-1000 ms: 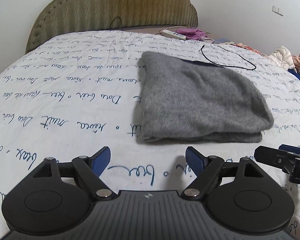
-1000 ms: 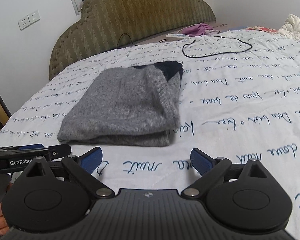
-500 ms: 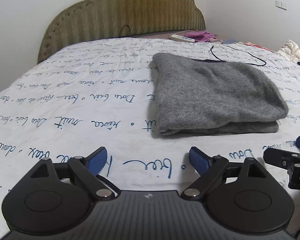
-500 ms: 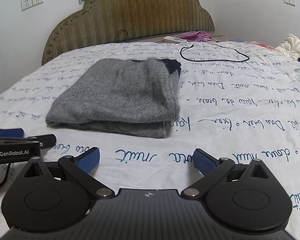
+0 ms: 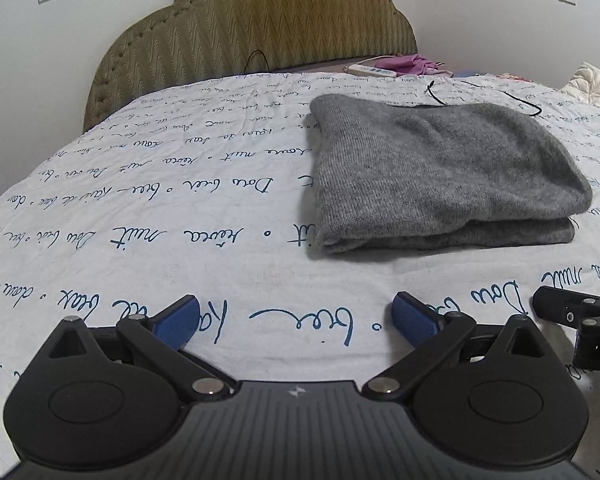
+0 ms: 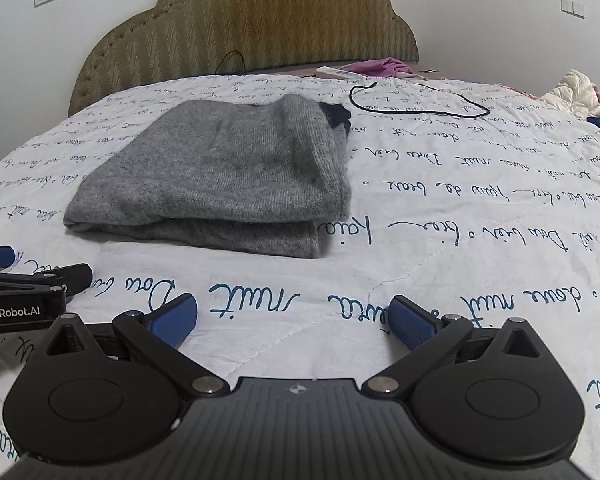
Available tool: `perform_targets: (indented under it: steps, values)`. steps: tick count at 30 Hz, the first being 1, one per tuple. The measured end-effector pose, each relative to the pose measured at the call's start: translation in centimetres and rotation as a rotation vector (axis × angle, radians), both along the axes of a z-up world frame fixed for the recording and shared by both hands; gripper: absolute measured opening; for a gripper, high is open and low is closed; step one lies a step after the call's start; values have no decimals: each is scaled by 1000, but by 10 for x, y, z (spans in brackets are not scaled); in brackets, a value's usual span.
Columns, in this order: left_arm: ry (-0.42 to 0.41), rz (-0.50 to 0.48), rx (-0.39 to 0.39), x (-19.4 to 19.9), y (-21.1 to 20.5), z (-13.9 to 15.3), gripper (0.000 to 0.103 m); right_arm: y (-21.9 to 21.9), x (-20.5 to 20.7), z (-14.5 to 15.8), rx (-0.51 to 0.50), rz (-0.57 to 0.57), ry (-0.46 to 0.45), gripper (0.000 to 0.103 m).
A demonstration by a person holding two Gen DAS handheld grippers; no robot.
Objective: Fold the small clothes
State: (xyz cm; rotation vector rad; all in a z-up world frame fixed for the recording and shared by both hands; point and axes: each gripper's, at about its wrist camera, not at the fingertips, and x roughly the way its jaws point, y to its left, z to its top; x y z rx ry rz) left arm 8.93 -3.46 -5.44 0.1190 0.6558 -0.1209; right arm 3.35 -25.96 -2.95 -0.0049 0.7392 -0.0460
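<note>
A grey knitted garment (image 5: pixel 432 172) lies folded in a flat stack on the white bedspread with blue script (image 5: pixel 160 208). It also shows in the right wrist view (image 6: pixel 228 176), with a dark blue part (image 6: pixel 334 114) sticking out at its far end. My left gripper (image 5: pixel 296 318) is open and empty, low over the bedspread, nearer than the garment and to its left. My right gripper (image 6: pixel 294 318) is open and empty, nearer than the garment and to its right. Each gripper shows at the edge of the other's view.
A black cable (image 6: pixel 420 106) lies looped on the bedspread beyond the garment. A white power strip (image 5: pixel 370 70) and a purple cloth (image 5: pixel 414 64) sit by the padded headboard (image 5: pixel 260 28). More clothes (image 6: pixel 572 96) are piled at the far right.
Both grippers have dropped lower and pulled back toward the near edge of the bed. They stayed open. The folded garment has not moved.
</note>
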Motion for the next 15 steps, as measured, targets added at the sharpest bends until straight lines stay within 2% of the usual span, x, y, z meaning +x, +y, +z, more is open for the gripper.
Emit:
perform_targets:
  steps: [4,7,15]
  values:
    - [13,2,-32,2,5,0,103,-2,-1,0,14,0,-3,103]
    - [12,5,-27,1,4,0,103,-4,0,0,30,0,-1,103]
    - [7,8,-22,0,3,0,103,3,0,-2,-14,3,3,103]
